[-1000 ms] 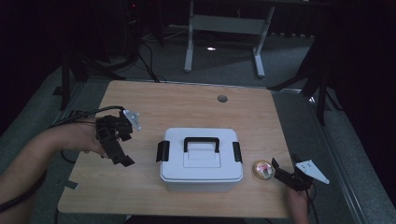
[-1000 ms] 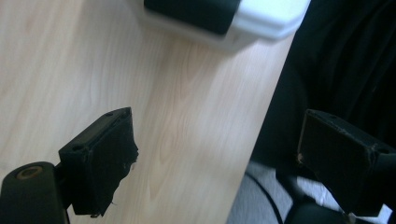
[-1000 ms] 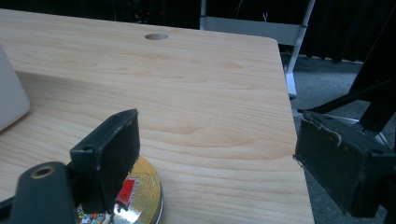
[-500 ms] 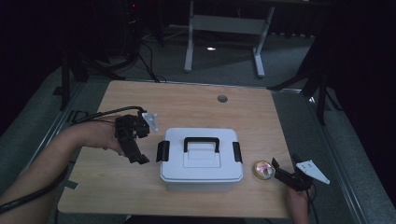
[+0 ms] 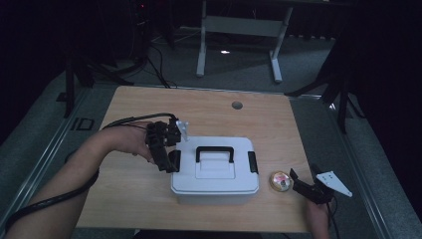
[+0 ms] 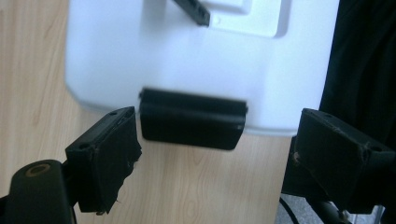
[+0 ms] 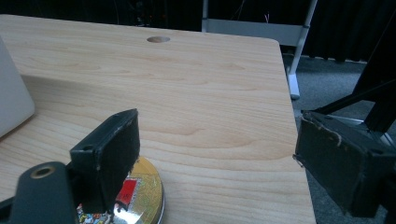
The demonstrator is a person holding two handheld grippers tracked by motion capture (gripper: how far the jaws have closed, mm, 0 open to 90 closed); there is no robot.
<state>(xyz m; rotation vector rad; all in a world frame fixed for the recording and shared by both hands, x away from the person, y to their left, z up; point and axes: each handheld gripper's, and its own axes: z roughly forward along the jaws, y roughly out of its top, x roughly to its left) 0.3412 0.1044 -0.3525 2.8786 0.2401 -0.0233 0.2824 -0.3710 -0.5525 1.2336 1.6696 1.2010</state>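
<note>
The white box [image 5: 215,169] is sitting mid-table, and the left gripper [image 5: 171,160] is hovering at its left latch [image 6: 191,119], jaws spread wide around the clasp, gripping nothing. Closing off-centre, they are likely slipping off it or shoving the box. The right gripper [image 5: 298,185], open, is waiting right of the box beside a small round tin [image 5: 280,181].

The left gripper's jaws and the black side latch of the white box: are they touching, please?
Apart. In the left gripper view the black latch sits between the left gripper's open jaws, with bare table visible on both sides.
</note>
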